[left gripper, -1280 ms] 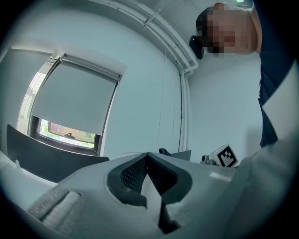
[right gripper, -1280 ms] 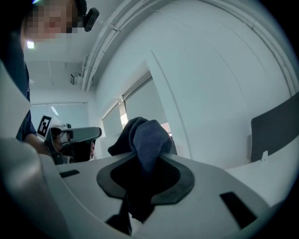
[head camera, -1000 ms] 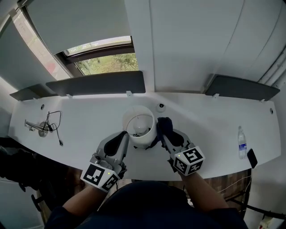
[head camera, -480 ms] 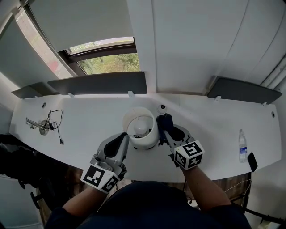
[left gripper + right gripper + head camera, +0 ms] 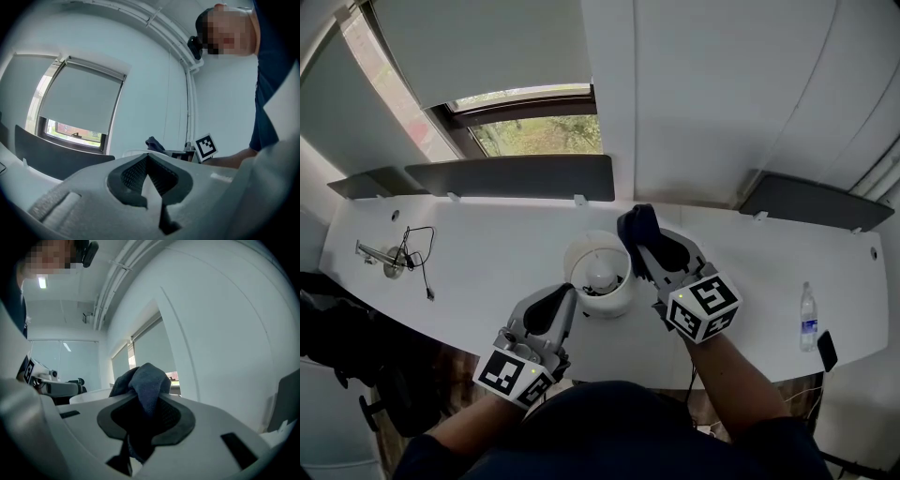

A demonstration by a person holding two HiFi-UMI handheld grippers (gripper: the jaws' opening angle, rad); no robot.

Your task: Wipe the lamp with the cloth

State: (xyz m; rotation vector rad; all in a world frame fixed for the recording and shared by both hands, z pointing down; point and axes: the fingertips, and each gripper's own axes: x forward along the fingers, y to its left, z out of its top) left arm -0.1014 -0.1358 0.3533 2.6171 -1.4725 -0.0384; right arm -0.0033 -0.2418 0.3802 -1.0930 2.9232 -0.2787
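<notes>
Grippers, two. Left gripper [image 5: 565, 296]: jaws together, nothing between them, tips just beside the lamp's near side. Bottle [image 5: 809, 317], one, well to the right gripper's right. Lamp [image 5: 606, 302], one, white, on the table [image 5: 487, 272] between both grippers. Right gripper [image 5: 641, 234]: jaws clamped on the one dark blue cloth [image 5: 149, 378], beside the shade's far rim.

Holds the left gripper [image 5: 563, 298] back, jaws together and empty; holds the right gripper [image 5: 641, 236] farther forward, jaws clamped on the cloth [image 5: 635, 222].
</notes>
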